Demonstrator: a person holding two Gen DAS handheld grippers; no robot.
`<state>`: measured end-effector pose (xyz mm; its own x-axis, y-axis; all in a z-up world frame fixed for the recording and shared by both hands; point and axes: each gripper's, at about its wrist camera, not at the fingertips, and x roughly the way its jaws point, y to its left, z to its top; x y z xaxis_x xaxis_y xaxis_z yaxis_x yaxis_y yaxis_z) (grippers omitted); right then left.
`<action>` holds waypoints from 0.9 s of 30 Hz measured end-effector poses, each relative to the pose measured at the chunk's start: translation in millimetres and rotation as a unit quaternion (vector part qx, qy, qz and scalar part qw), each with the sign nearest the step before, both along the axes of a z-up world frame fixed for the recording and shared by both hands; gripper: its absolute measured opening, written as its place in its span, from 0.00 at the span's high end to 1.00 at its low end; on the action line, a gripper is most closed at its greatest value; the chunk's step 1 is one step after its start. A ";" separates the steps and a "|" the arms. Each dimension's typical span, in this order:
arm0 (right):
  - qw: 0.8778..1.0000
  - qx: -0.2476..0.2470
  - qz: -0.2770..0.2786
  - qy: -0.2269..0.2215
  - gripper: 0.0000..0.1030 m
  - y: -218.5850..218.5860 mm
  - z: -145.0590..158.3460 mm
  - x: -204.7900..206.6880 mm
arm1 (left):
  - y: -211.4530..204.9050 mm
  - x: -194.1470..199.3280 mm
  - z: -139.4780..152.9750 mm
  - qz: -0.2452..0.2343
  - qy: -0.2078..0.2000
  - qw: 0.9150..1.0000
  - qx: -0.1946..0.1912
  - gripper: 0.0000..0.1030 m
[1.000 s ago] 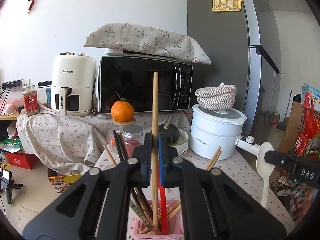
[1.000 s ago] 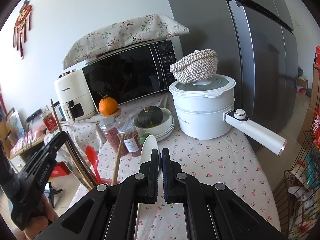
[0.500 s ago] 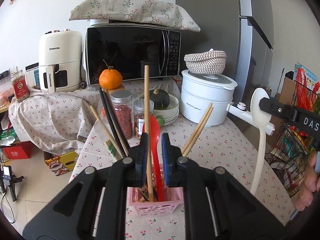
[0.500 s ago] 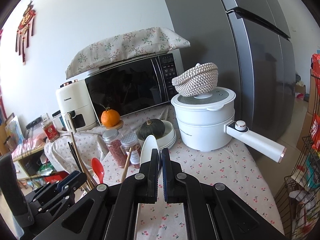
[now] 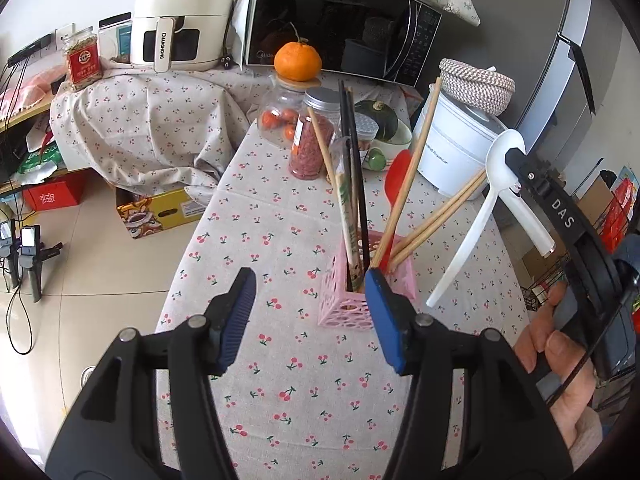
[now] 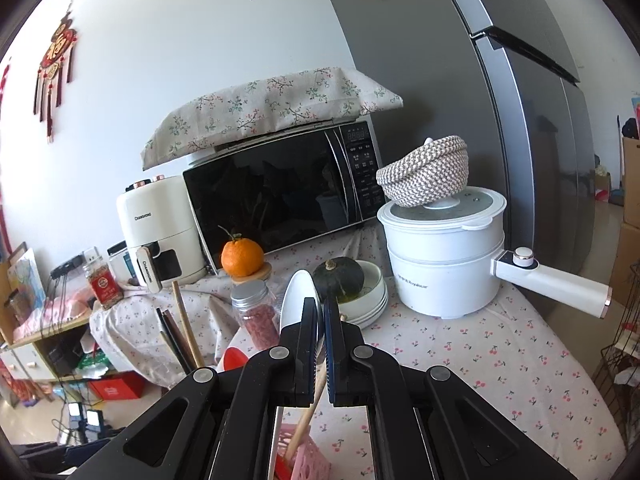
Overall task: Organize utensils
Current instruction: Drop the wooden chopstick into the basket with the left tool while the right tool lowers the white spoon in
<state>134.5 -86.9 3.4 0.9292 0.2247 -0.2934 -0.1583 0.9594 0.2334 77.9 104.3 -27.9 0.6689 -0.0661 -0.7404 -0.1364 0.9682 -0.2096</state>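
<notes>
Nearest the left wrist camera, the left gripper [image 5: 310, 314] hangs tilted down over the cherry-print cloth of the desk [image 5: 280, 380]. Its blue-padded fingers [image 5: 236, 312] are spreading apart, with nothing between them but the cloth below.

Just past the right-hand finger stands the pink basket [image 5: 362, 296], upright on the cloth, close to the desk's middle. In it lean several wooden chopsticks [image 5: 412, 168], a pair of black chopsticks [image 5: 354, 168], a paper-wrapped pair and a red spoon [image 5: 396, 176], all fanning upward and outward.

To the right of the basket, the right gripper [image 5: 516, 160] reaches in from the side, held by a hand [image 5: 560, 364] at the frame's edge. Its fingers are pressed together on the white spoon [image 5: 476, 224], pinching it just below the bowl so the handle slants down toward the basket without touching it. In the right wrist view the same gripper [image 6: 321, 320] shows the spoon's bowl [image 6: 296, 300] standing up just behind the closed fingers, with the pink basket [image 6: 308, 460] low in the frame beneath them.

Farther back on the desk stand a jar of red contents [image 5: 310, 148] with a metal lid, a glass jar, and a stack of white bowls holding a dark green squash [image 5: 378, 118]. Right of these sits a white electric pot [image 5: 452, 156] with a woven basket [image 5: 476, 86] on its lid. An orange [image 5: 298, 60] rests atop a jar in front of the black microwave [image 5: 340, 32], a cream air fryer [image 5: 180, 20] stands to its left, and a grey fridge [image 6: 500, 100] rises at the right.
</notes>
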 end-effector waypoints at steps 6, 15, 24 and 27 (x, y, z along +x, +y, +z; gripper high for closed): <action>0.997 -0.032 -0.055 -0.053 0.97 17.9 -16.3 -2.4 | 4.1 -1.2 -0.5 -0.012 0.011 1.000 -0.007 0.41; 0.999 -0.003 -0.047 -0.025 0.87 15.4 -41.4 -7.5 | 5.7 5.2 1.2 -0.003 0.011 1.000 0.007 0.34; 0.998 0.011 0.004 0.063 0.46 -29.3 -3.6 -26.7 | -13.8 3.3 1.2 -0.008 0.020 1.000 0.020 0.17; 0.996 -0.014 -0.005 0.090 0.28 -49.6 9.7 -40.4 | -25.0 -2.4 0.9 -0.011 0.026 0.999 0.029 0.12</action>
